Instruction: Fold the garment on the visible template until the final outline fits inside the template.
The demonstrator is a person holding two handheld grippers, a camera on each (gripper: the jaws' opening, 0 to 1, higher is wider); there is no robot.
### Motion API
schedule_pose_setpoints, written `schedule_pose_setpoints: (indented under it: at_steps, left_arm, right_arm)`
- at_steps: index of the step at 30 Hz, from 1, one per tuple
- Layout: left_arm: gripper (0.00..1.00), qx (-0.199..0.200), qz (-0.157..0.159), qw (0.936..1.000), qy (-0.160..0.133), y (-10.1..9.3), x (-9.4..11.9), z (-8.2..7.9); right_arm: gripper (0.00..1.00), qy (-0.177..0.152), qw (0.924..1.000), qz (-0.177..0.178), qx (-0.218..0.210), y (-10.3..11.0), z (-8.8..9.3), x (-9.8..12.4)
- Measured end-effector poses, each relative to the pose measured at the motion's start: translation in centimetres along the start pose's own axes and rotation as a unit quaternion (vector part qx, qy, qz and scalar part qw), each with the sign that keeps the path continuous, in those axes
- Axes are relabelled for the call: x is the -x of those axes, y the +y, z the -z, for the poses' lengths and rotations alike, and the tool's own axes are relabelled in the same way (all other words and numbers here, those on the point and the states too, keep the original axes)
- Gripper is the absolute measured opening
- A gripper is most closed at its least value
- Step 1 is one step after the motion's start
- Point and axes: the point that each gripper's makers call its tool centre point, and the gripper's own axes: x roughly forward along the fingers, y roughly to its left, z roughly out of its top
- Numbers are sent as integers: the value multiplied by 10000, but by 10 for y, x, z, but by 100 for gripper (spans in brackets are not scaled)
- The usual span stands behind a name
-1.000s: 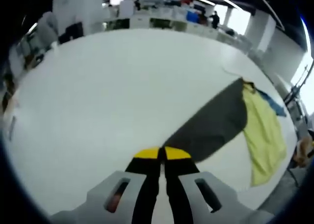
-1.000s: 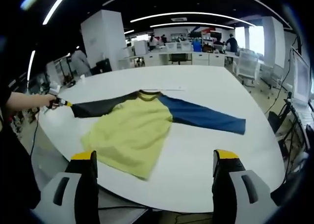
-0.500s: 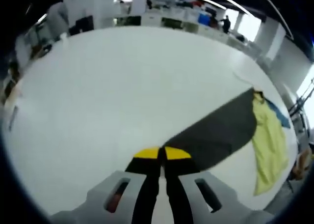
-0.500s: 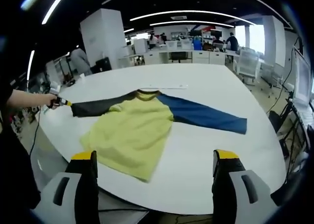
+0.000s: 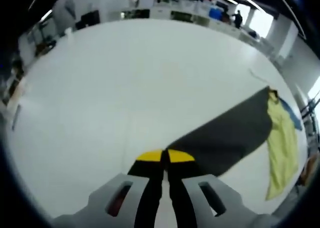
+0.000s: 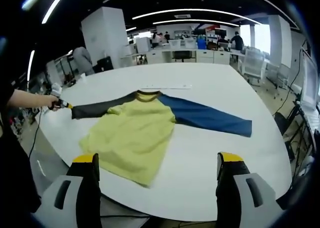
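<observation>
A long-sleeved shirt lies flat on the white round table (image 6: 210, 158). It has a yellow body (image 6: 132, 135), a dark grey sleeve (image 6: 97, 108) and a blue sleeve (image 6: 210, 119). My left gripper (image 5: 165, 156) is shut on the cuff of the dark sleeve (image 5: 225, 138), which stretches away to the yellow body (image 5: 282, 148). In the right gripper view that left gripper (image 6: 60, 104) is held by a hand at the table's left edge. My right gripper (image 6: 158, 160) hangs open above the near table edge, short of the shirt's hem, with nothing between its fingers.
A thin white strip (image 6: 167, 86) lies on the table just beyond the collar. A person's forearm (image 6: 25, 99) reaches in from the left. Office desks and chairs (image 6: 252, 65) stand behind the table. The near table rim runs just beyond my right jaws.
The left gripper has drawn the dark sleeve slightly further out to the left, and the shirt has shifted a little with it. The right gripper stays open in place.
</observation>
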Motion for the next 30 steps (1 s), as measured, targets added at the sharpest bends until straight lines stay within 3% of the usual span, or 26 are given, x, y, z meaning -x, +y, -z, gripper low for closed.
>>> schedule_pose_setpoints:
  at_steps: [20,30]
  left_arm:
    - [0,-179,-282,9986,404,14,-23,14]
    - [0,-203,-393,9979,469,19,-28,13]
  right_arm:
    - [97,202,9997,-72,-96,-2,6,-26]
    - [96,257,9996,-42,-145,-5,12,-26]
